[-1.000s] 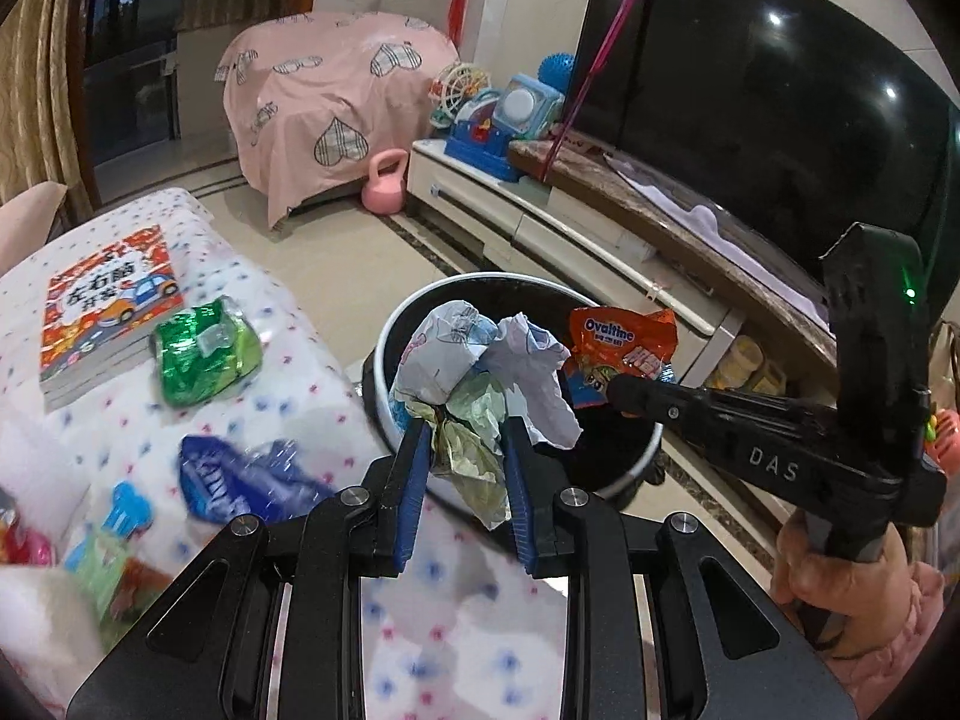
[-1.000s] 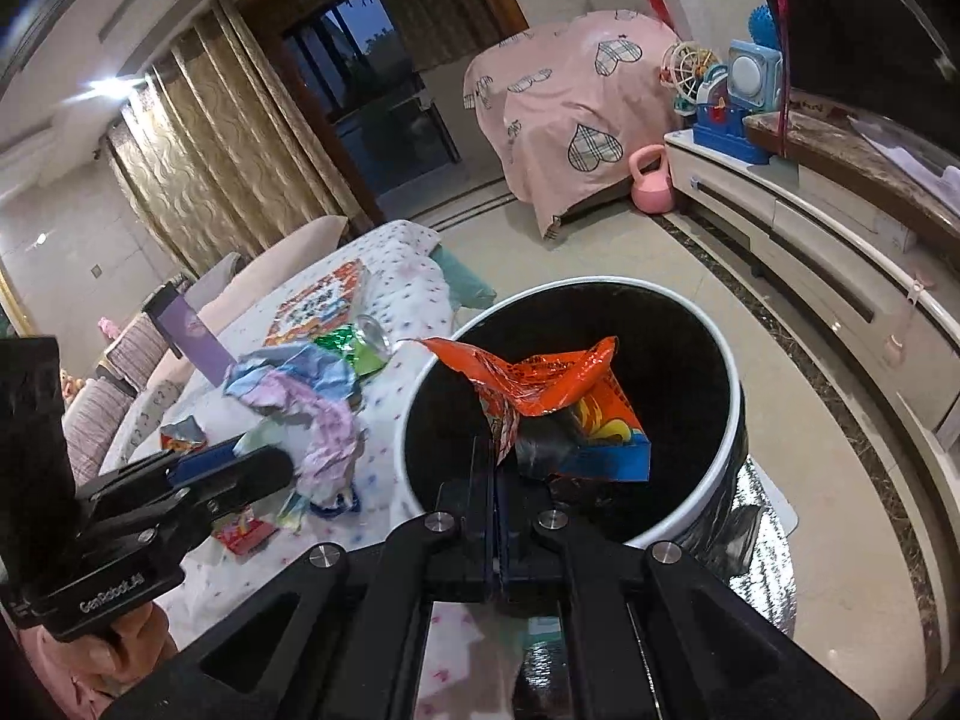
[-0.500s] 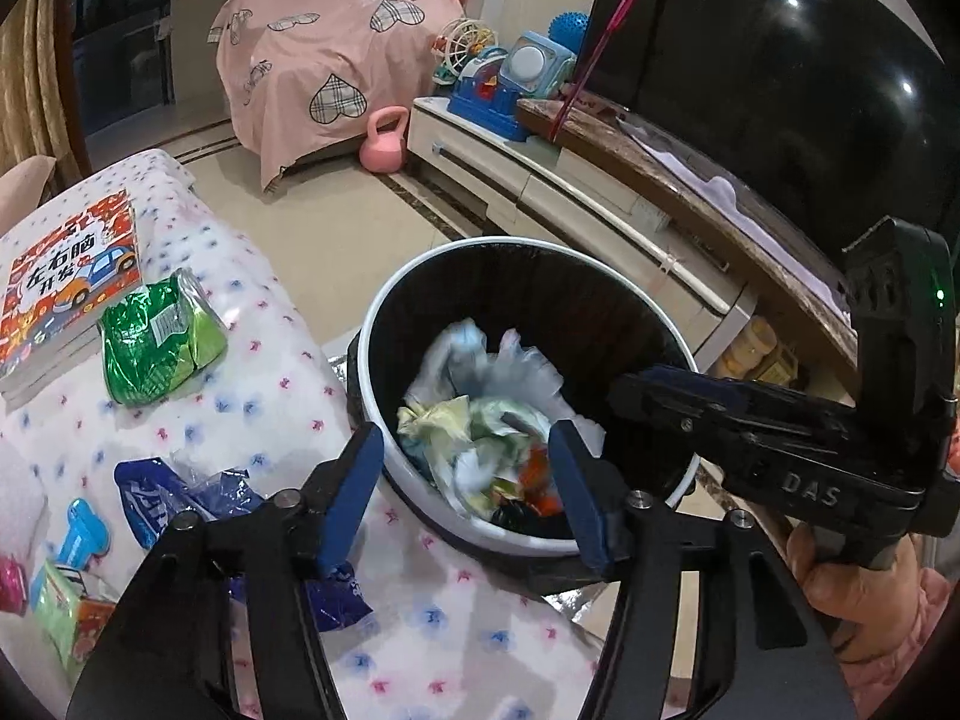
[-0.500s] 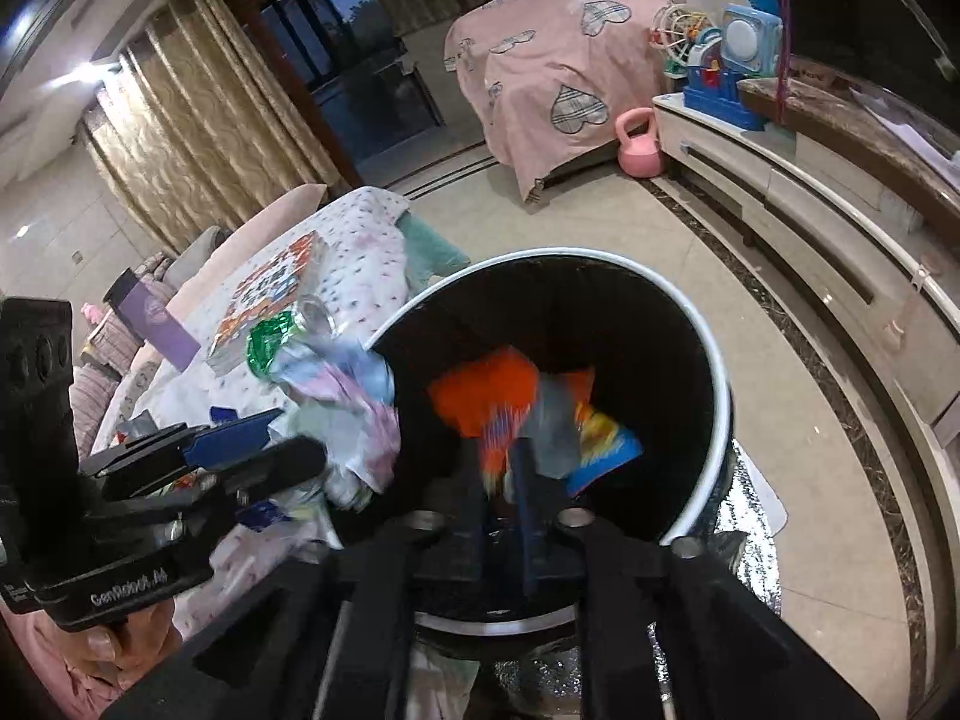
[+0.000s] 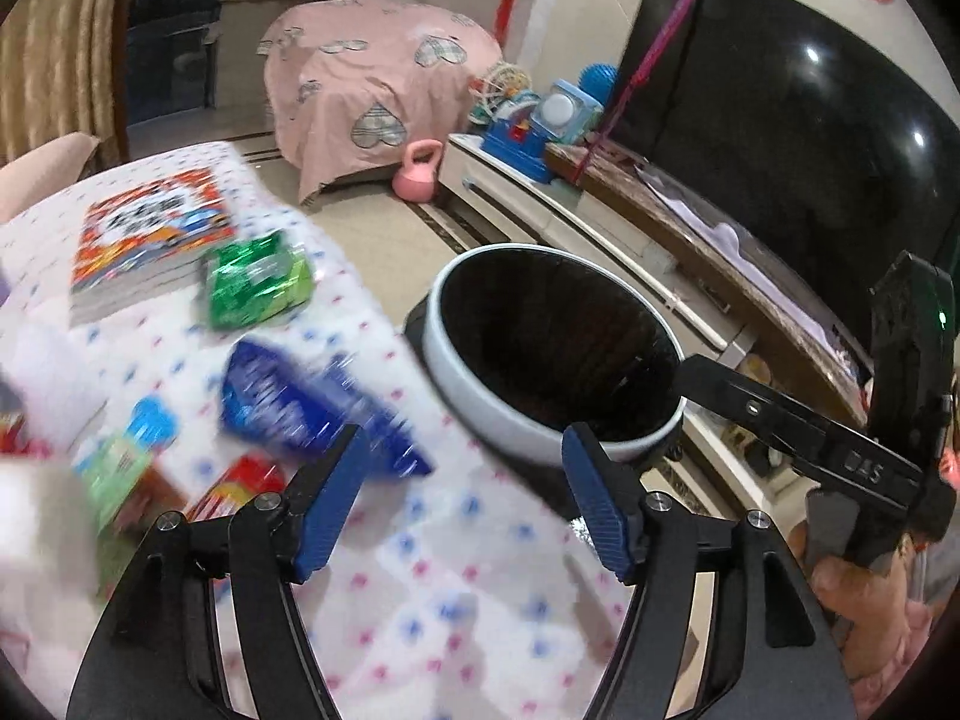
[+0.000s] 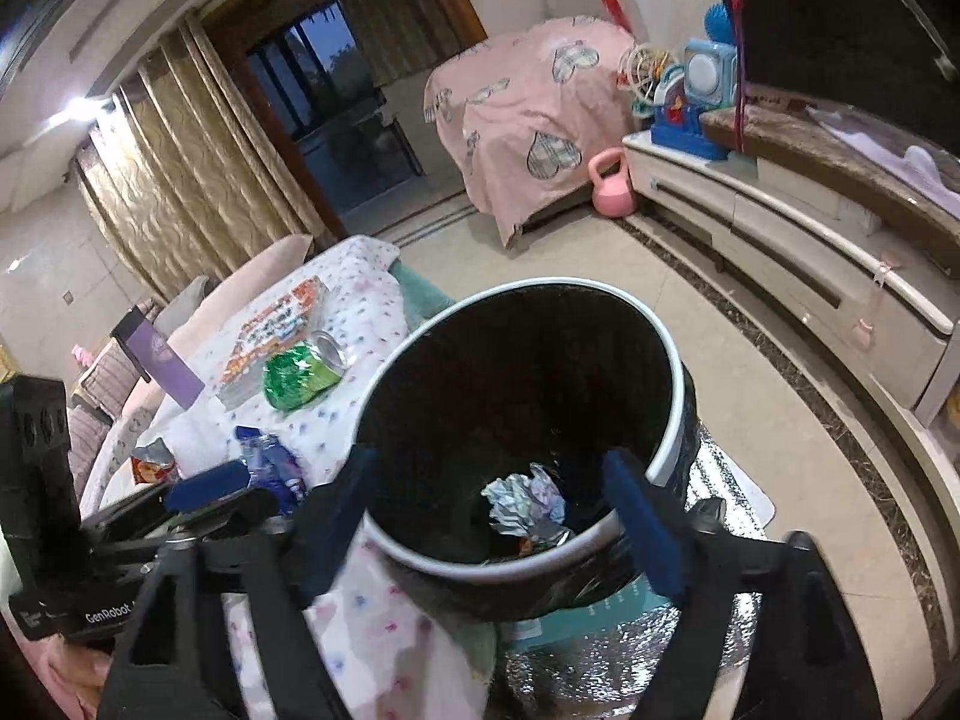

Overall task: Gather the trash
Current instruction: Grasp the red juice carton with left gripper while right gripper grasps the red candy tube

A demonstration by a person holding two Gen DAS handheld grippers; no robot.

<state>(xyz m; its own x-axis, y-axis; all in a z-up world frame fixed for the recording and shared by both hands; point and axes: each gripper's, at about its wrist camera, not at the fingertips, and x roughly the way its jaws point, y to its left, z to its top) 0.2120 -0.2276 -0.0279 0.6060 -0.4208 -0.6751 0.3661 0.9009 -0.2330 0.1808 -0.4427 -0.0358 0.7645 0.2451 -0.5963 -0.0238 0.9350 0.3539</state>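
Observation:
A black bin with a white rim [image 5: 480,408] [image 6: 666,420] stands beside the table with the dotted white cloth [image 5: 432,570]. Crumpled paper [image 6: 525,498] lies at its bottom. My left gripper [image 5: 462,504] is open and empty above the cloth, by the bin's near rim. My right gripper [image 6: 492,516] is open and empty over the bin's mouth. On the cloth lie a blue wrapper [image 5: 300,408] [image 6: 273,468], a green packet [image 5: 258,285] [image 6: 297,375], a red wrapper [image 5: 240,486] and small packets [image 5: 120,468] at the left.
A picture book [image 5: 144,240] lies at the far end of the cloth. A TV [image 5: 780,150] and a low cabinet [image 6: 780,252] stand to the right. A pink kettlebell [image 6: 612,186] and pink-covered furniture [image 6: 528,114] stand across the tiled floor.
Both grippers opened and dropped their loads into the bin: the crumpled paper from the left, the orange packet from the right. My left gripper has swung left, back over the table.

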